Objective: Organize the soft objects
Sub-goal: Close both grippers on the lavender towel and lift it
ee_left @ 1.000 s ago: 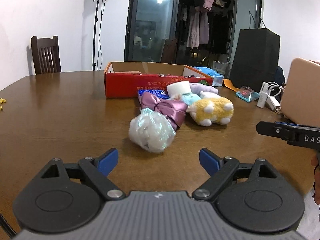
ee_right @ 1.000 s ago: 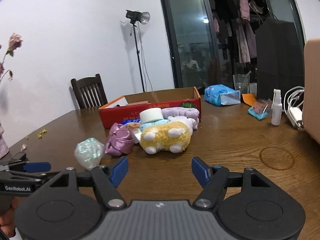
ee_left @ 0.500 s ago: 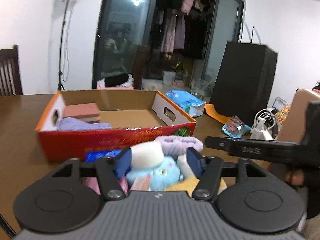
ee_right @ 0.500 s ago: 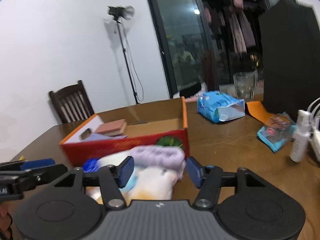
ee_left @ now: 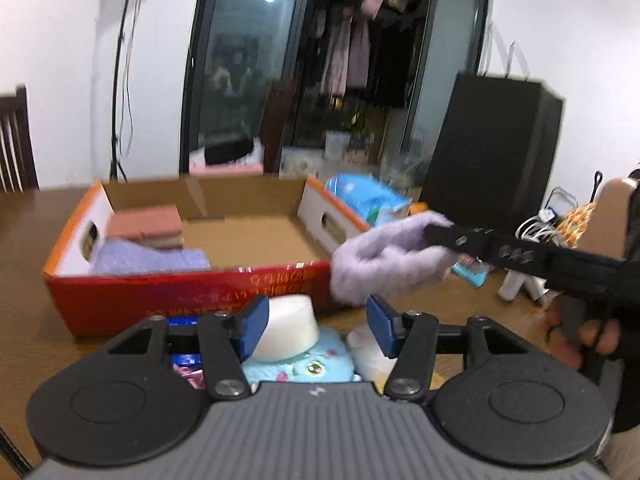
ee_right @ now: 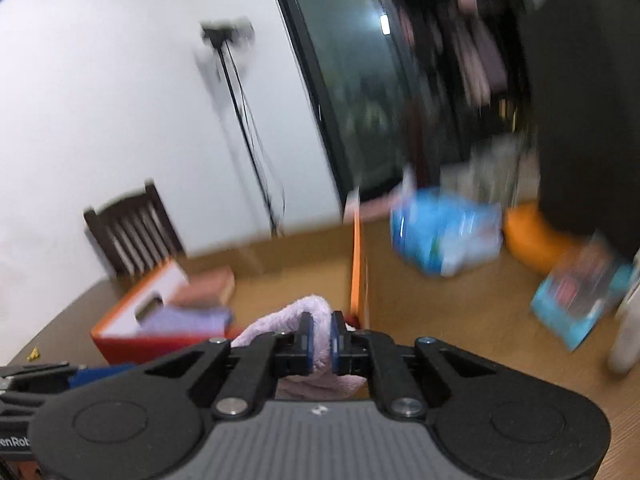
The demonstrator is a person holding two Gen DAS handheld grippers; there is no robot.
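Note:
My right gripper [ee_right: 320,338] is shut on a fluffy lilac cloth [ee_right: 292,316], which bulges out ahead of its blue pads. The left wrist view shows that gripper [ee_left: 432,234] holding the lilac cloth [ee_left: 384,260] in the air over the near right corner of the red cardboard box [ee_left: 192,292]. My left gripper [ee_left: 316,324] stands open just before the box's front wall. A white foam cylinder [ee_left: 288,328] lies between its fingers against the left pad, apart from the right one. Under it lies a light blue plush toy [ee_left: 298,364].
Inside the box lie a pink block [ee_left: 146,226] and a folded lilac towel [ee_left: 148,258]. A blue packet [ee_left: 368,200] and a black cabinet [ee_left: 492,148] stand behind to the right. A hand [ee_left: 592,336] holds the right gripper. A chair [ee_right: 132,232] stands at the table's far left.
Both grippers came forward to the pile at the box. The right one shut on the lilac cloth and lifted it. The left one's jaws narrowed around the white foam.

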